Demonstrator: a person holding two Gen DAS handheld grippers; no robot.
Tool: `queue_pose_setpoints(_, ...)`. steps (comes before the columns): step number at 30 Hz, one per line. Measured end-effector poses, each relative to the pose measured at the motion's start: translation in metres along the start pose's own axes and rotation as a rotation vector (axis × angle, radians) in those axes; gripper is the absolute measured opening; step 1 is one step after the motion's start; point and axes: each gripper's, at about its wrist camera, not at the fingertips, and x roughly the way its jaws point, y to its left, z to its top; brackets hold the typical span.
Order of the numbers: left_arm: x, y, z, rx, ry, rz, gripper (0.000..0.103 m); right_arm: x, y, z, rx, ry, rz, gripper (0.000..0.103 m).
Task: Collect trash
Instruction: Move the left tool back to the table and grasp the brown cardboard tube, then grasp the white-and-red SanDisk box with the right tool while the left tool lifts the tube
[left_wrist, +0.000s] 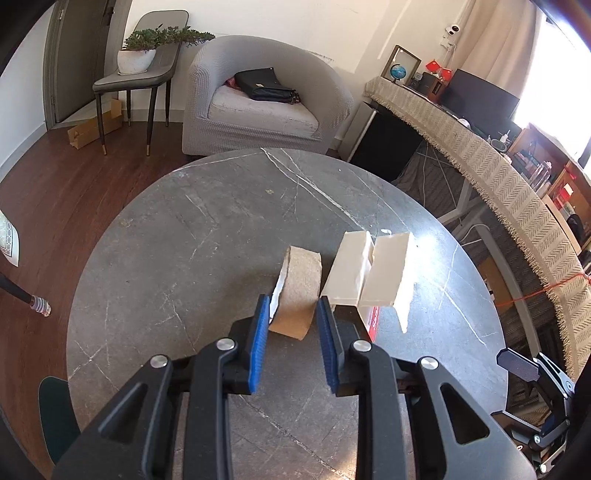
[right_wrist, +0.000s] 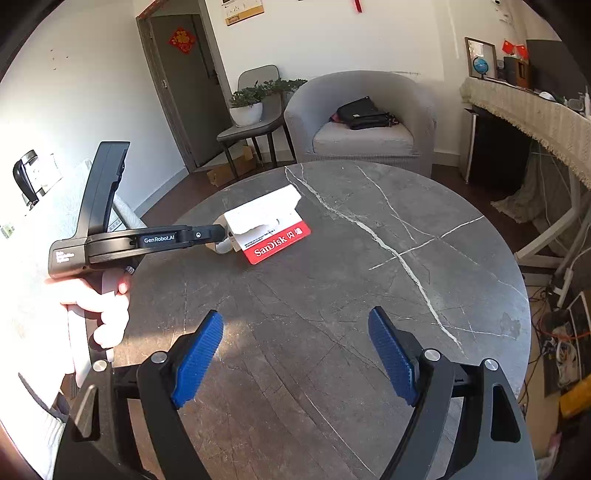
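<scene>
A brown cardboard tape core (left_wrist: 297, 290) stands on edge on the round grey marble table (left_wrist: 207, 229). My left gripper (left_wrist: 293, 314) has its blue pads on either side of the core's near end, closed around it. Right beside it lies a torn white and red SanDisk package (left_wrist: 373, 275), which also shows in the right wrist view (right_wrist: 269, 227). My right gripper (right_wrist: 295, 345) is open and empty above the near part of the table (right_wrist: 369, 258). The left gripper body (right_wrist: 110, 240) shows at the left of the right wrist view; the core is mostly hidden behind it.
A grey armchair (left_wrist: 258, 99) with a black bag stands behind the table. A chair with a potted plant (left_wrist: 140, 55) is to its left. A desk with a fringed cloth (left_wrist: 498, 162) runs along the right. Cables lie on the floor at right (right_wrist: 561, 343).
</scene>
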Motion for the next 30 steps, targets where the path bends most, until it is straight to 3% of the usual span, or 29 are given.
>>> queue_pose_setpoints(6,0.009,-0.016,-0.007,0.091,0.031,0.037,0.021,0.007,0.001,0.001,0.002,0.007,-0.004,0.082)
queue_pose_setpoints(13,0.001,-0.014,-0.011,0.111,0.019,0.047,0.02,0.009,0.005,0.006,-0.004,0.005,-0.011,0.082)
queue_pose_setpoints(19,-0.016,-0.013,-0.013,0.131,-0.004,0.043,0.02,0.024,0.018,0.011,-0.082,0.022,-0.076,0.086)
queue_pose_setpoints(30,-0.049,0.008,-0.017,0.141,-0.038,0.041,0.02,0.055,0.021,0.043,0.072,0.003,0.016,0.088)
